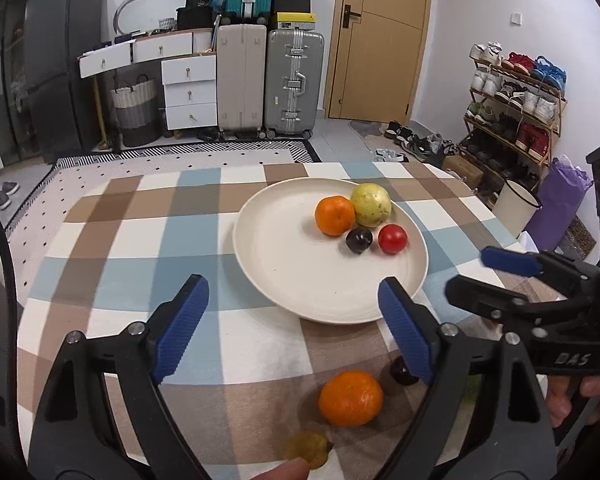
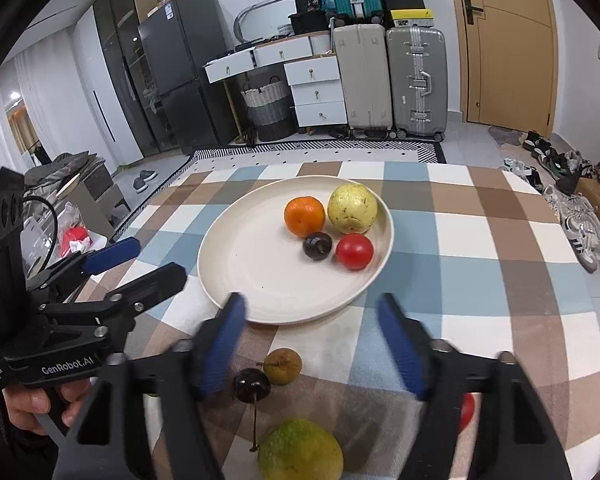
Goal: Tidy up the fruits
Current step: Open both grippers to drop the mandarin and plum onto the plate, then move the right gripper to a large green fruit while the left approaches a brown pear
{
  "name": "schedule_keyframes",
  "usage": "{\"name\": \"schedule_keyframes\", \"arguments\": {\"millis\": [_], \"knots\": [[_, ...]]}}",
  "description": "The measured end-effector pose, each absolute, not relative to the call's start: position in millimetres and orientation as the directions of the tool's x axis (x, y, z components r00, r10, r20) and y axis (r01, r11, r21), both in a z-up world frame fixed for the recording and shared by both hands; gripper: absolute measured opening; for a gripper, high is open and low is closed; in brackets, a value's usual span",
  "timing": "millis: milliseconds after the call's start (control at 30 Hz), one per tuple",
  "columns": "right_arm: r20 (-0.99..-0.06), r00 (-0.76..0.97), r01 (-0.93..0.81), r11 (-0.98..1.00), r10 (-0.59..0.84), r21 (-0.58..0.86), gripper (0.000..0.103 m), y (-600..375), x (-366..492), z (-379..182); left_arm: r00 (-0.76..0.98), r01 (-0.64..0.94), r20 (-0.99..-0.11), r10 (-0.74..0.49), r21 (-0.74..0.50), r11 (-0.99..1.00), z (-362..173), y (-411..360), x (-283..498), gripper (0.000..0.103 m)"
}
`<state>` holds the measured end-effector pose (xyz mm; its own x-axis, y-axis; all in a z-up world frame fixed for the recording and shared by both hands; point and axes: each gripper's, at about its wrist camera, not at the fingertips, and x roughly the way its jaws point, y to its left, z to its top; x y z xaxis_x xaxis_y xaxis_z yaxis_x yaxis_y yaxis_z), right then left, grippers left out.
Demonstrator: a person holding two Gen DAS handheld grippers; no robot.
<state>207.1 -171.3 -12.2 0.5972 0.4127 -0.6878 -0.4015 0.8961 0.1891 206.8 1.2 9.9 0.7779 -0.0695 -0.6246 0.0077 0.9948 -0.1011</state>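
Note:
A cream plate (image 1: 284,276) (image 2: 252,276) on the checked tablecloth holds an orange (image 1: 334,215) (image 2: 304,216), a yellow-green guava (image 1: 371,205) (image 2: 353,208), a dark plum (image 1: 358,240) (image 2: 317,245) and a red tomato (image 1: 393,239) (image 2: 354,251). My left gripper (image 1: 296,332) is open and empty above a loose orange (image 1: 351,398), with a dark cherry (image 1: 400,372) and a brown longan (image 1: 308,449) nearby. My right gripper (image 2: 316,344) is open and empty above a longan (image 2: 283,365), a cherry (image 2: 252,385) and a green mango (image 2: 300,456). A red fruit (image 2: 467,412) shows behind its right finger.
The round table ends just beyond the plate. Suitcases (image 1: 268,80), white drawers (image 1: 188,92) and a shoe rack (image 1: 512,112) stand in the room behind. A white bin (image 1: 516,208) is right of the table. The other gripper shows at each view's side (image 1: 532,280) (image 2: 112,276).

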Motion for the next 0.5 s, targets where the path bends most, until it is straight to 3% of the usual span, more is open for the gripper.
{"name": "schedule_keyframes", "arguments": {"millis": [67, 100, 500], "knots": [[-0.678, 0.602, -0.397, 0.895, 0.421, 0.202, 0.098, -177, 201, -8, 0.785, 0.006, -0.616, -0.066, -0.1, 0.995, 15, 6, 198, 0.1], [-0.68, 0.603, -0.392, 0.897, 0.417, 0.202, 0.099, -180, 198, -6, 0.793, -0.006, -0.607, -0.05, -0.089, 0.996, 18, 8, 191, 0.103], [-0.686, 0.625, -0.349, 0.919, 0.372, 0.181, 0.103, -219, 157, 6, 0.818, -0.048, -0.575, 0.015, -0.042, 0.998, 41, 23, 131, 0.102]]}}
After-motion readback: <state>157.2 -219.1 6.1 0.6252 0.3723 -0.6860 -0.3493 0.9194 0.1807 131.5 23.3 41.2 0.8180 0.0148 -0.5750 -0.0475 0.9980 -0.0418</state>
